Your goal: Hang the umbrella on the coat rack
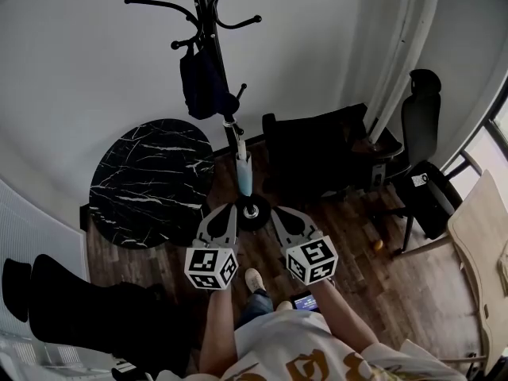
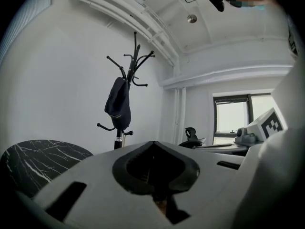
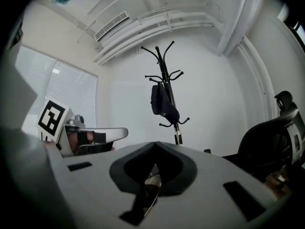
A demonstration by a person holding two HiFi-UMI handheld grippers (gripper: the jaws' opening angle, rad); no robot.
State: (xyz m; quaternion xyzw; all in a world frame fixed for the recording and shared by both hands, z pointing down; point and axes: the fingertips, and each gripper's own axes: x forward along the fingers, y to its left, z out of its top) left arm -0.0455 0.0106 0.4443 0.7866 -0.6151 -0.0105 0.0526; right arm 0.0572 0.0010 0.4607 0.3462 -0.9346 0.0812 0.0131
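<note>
Ahead and left of my left gripper (image 1: 226,207) stood a round black marble table (image 1: 151,182). I held that gripper with its jaws pressed together and nothing between them, pointing at the rack's base. Straight ahead of both grippers rose the rack (image 1: 208,6), with a dark bag (image 1: 205,82) hanging from an upper hook. The umbrella (image 1: 244,171), pale and folded, lay along the lower pole just beyond my jaw tips; I could not tell which hook bore it. My right gripper (image 1: 280,210), beside the left, had its jaws closed on nothing too. Beyond and right of it sat a black armchair (image 1: 317,153), and further right an office chair (image 1: 419,113).
</note>
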